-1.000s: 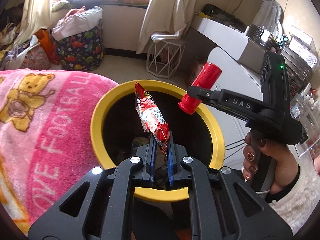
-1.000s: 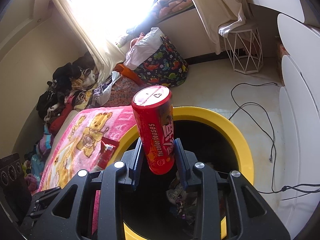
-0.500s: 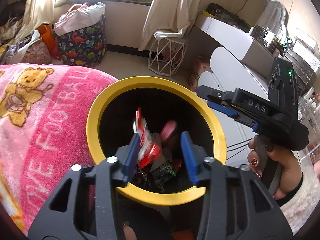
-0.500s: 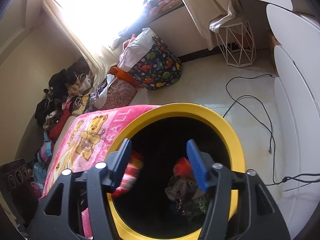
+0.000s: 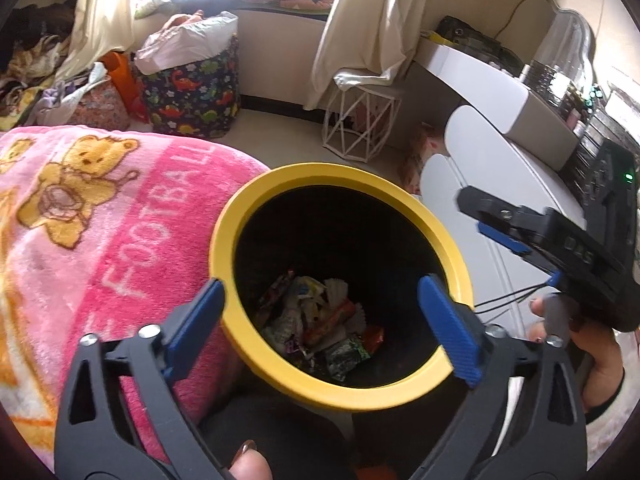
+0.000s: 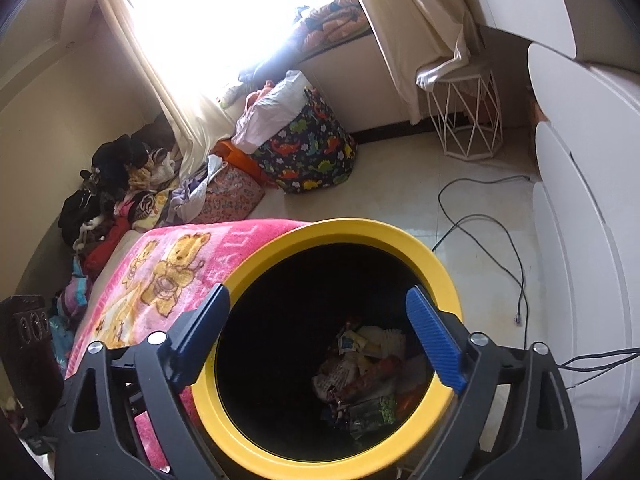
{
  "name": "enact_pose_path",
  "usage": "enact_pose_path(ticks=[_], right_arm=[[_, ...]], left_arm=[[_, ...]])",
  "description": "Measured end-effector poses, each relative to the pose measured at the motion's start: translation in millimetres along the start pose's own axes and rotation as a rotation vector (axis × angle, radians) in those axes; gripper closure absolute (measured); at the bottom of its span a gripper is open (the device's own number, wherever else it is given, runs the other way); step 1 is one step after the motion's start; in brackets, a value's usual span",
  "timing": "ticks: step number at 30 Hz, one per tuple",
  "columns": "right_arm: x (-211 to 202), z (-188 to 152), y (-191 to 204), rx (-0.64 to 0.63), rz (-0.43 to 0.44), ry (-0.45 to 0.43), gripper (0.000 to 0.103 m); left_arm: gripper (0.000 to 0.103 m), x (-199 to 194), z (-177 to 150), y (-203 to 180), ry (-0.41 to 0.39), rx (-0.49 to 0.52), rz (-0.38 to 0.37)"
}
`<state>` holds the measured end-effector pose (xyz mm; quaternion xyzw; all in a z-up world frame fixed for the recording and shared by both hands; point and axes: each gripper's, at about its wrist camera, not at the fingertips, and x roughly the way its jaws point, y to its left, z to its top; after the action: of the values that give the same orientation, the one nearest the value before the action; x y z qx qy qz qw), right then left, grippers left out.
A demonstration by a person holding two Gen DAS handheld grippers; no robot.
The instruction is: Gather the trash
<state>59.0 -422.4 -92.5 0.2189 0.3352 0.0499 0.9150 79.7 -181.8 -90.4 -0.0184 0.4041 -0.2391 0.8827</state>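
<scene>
- Pink blanket [image 5: 100, 240] with bear print lies to my left, edge bunched up by the foreground.
- Dinosaur-print bag [image 5: 192, 96] on the floor by the far wall, white cloth heaped in its top.
- White wire stool [image 5: 360, 128] under the curtain [image 5: 360, 20], hem draped over its seat.
- Black cable [image 6: 500, 240] snakes over the pale floor [image 6: 400, 184].
- White cabinet [image 6: 580, 220] lines the right side.
- Clothes pile [image 6: 112, 184] in the left corner below the window.
</scene>
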Motion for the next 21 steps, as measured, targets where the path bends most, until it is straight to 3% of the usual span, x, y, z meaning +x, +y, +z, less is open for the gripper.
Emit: enact_pose_path(ticks=[4,21], right_arm=[[-9.9,-1.8,6.3,-0.023,-0.011,-0.036,0.007],[-25.4,-13.6,41.5,-0.095,-0.014,-0.088,0.007]], left_arm=[[0.011,-7.5,0.4,6.6,-0.014,-0.016,0.026],[0.011,-58.8,-0.8,43.0,-0.115,-0.087,0.183]])
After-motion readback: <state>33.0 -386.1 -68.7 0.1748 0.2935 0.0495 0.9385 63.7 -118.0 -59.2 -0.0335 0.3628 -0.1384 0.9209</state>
